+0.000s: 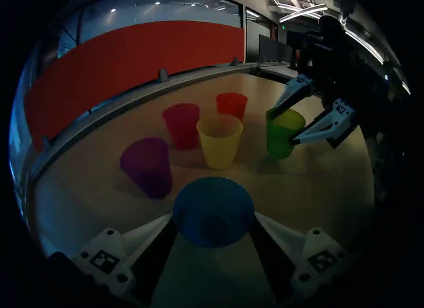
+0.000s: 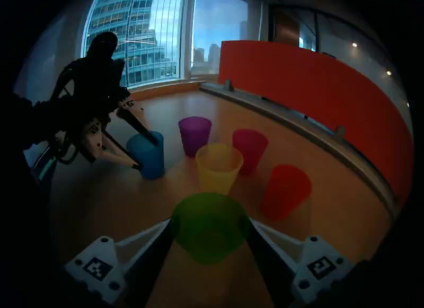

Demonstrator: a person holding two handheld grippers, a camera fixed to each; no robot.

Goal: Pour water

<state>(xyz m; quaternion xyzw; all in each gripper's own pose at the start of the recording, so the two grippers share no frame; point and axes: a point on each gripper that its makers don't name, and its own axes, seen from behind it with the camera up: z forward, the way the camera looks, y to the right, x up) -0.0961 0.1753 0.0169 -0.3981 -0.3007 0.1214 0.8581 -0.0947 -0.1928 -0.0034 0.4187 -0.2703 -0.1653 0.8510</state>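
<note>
Blue cup (image 1: 213, 199) in L claw (image 1: 213, 215); green cup (image 2: 209, 242) in R claw (image 2: 210, 223).

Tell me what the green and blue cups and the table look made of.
Green cup and blue cup: likely thin plastic, smooth, slightly translucent; the base seems to show through the wall. Table: wood or wood-look laminate, satin; warm brown with a soft sheen, grain too blurred to confirm.
</note>
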